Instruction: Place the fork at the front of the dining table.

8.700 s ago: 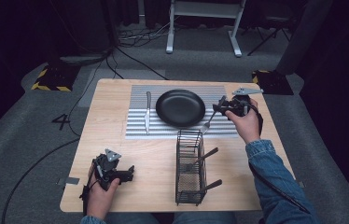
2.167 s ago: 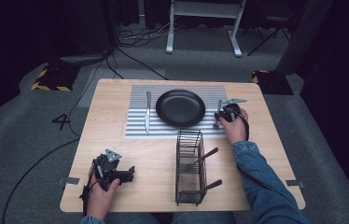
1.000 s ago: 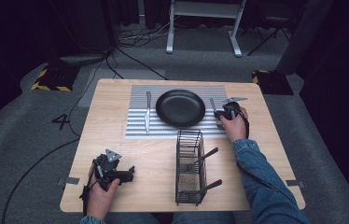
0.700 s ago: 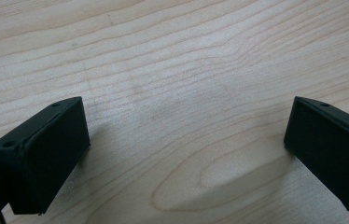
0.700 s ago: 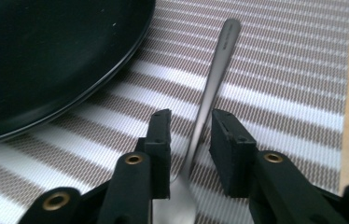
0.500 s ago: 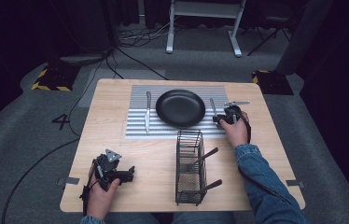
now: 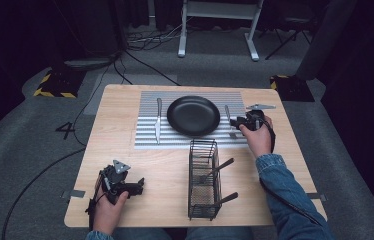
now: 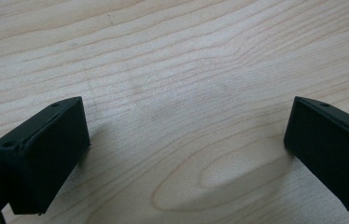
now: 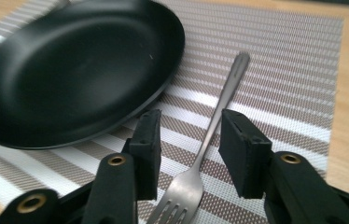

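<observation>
Looked like a place-setting job: black plate [image 7: 193,115] sat mid placemat [image 7: 145,137], knife [image 7: 158,120] lay to its left, fork [image 9: 206,142] lay flat on the mat just right of the plate, handle pointing away from the person, tines toward them. Wire caddy [image 7: 204,178] stood nearer the person w/ two more utensils in it, handles poking out its right side.

Right gripper [image 9: 189,151] was low over the fork, fingers apart, one each side of the neck; no contact I could see, so the fork looked set down and let go rather than gripped. Step in hand, my guess: fork placement at its end. Next move prob. called for lifting straight off w/o nudging the fork, then over to the caddy for another piece.

Pose: right hand [image 7: 258,137] reached fwd over the mat's right edge, forearm in a denim sleeve angled in from bottom right, gripper pointing left toward the plate. Left gripper [image 7: 120,183] rested on bare worktop [image 8: 172,60] at front left, fingers wide apart, nothing between them, hand behind it near the front edge.
</observation>
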The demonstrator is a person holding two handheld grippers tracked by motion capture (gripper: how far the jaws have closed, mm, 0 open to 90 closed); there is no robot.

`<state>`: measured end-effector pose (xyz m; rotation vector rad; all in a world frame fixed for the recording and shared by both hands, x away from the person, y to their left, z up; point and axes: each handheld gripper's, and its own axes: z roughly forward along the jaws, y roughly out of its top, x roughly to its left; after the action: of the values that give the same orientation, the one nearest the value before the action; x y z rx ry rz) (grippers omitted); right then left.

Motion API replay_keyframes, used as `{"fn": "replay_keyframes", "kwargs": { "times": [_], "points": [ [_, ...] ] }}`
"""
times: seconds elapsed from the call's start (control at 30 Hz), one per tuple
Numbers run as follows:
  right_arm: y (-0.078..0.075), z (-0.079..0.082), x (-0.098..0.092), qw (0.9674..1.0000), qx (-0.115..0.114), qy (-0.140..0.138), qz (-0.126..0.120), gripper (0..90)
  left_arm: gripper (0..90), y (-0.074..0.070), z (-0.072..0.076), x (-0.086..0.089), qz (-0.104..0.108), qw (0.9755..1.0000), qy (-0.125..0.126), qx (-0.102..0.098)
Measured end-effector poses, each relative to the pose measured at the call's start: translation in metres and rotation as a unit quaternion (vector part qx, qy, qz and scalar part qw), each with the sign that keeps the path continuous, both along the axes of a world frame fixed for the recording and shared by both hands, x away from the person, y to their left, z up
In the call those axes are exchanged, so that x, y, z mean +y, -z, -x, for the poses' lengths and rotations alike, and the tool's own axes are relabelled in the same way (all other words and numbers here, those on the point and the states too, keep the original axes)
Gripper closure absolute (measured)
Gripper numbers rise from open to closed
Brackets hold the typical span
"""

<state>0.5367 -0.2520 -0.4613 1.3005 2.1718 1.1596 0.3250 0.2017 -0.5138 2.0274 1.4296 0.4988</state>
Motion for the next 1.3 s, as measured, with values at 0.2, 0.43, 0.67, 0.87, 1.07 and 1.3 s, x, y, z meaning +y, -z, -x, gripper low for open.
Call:
{"fn": "replay_keyframes", "kwargs": {
  "times": [0.2, 0.43, 0.67, 0.87, 1.07, 1.3],
  "points": [
    [-0.020, 0.021, -0.010, 0.9997, -0.020, -0.012, -0.009, 52.5, 0.2, 0.000, -0.001, -0.001, 0.001, 1.0000, 0.002, 0.000],
    [-0.043, 0.050, -0.034, 0.9993, -0.024, -0.020, -0.020, 47.2, 0.2, 0.000, -0.002, -0.001, -0.001, 1.0000, 0.007, 0.000],
    [-0.052, 0.084, -0.057, 0.9989, -0.020, -0.040, -0.016, 43.1, 0.1, 0.000, -0.002, -0.002, 0.001, 1.0000, 0.007, 0.000],
    [-0.043, 0.104, -0.066, 0.9988, -0.014, -0.047, -0.007, 42.1, 0.2, 0.000, -0.002, -0.002, 0.001, 1.0000, 0.007, 0.000],
    [-0.023, 0.125, -0.072, 0.9988, -0.008, -0.049, 0.006, 41.7, 0.1, 0.000, -0.002, -0.002, 0.002, 1.0000, 0.007, 0.000],
    [0.018, 0.143, -0.076, 0.9993, -0.009, -0.029, 0.021, 41.8, 0.1, 0.000, -0.002, -0.002, 0.001, 1.0000, 0.007, 0.001]
  ]
}}
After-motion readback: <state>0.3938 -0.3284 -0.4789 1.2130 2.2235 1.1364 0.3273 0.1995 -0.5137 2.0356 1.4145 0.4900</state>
